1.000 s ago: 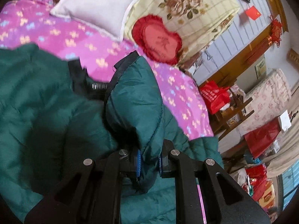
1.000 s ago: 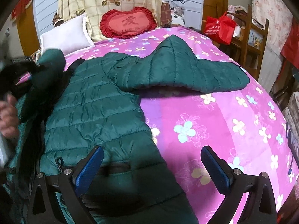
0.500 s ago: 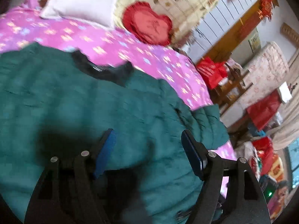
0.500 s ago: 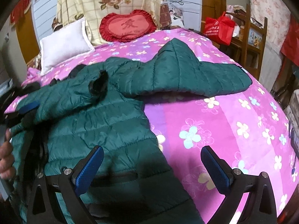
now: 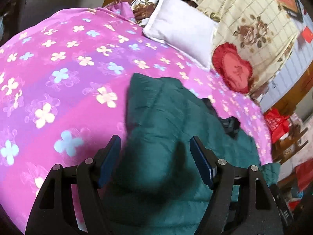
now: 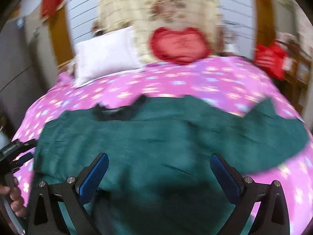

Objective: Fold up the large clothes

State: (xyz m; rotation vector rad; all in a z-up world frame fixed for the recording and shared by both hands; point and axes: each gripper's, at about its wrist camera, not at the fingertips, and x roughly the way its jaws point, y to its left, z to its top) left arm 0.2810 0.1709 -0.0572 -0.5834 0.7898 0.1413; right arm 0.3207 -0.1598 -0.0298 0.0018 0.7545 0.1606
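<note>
A: Since the earlier frame, what has moved?

B: Both views have shifted. One second ago the left claw [image 5: 155,157] pinched a fold of the green jacket [image 5: 172,129]; it now stands spread with nothing clamped, its blue pads [image 5: 201,162] apart above the jacket's edge. The right wrist view has swung toward the head of the bed and is motion-blurred.

A: Where is the jacket?

B: It lies on the bed [image 5: 58,74], over the pink flowered cover. In the right wrist view the green jacket [image 6: 166,137] spreads across the bed's width, with its dark collar [image 6: 119,110] on the far edge, toward the pillows.

A: State of the right claw?

B: The right claw [image 6: 159,173] is spread wide, nothing between its pads, directly above the jacket.

A: Other items?

B: A floral quilt [image 5: 252,25] stands against the headboard. A white pillow [image 5: 180,31] and a red heart-shaped cushion [image 5: 232,68] rest at the head of the bed. A red bag [image 5: 277,123] sits beside the bed. At the left edge of the right wrist view, a hand [image 6: 14,199] grips the left claw's handle.
</note>
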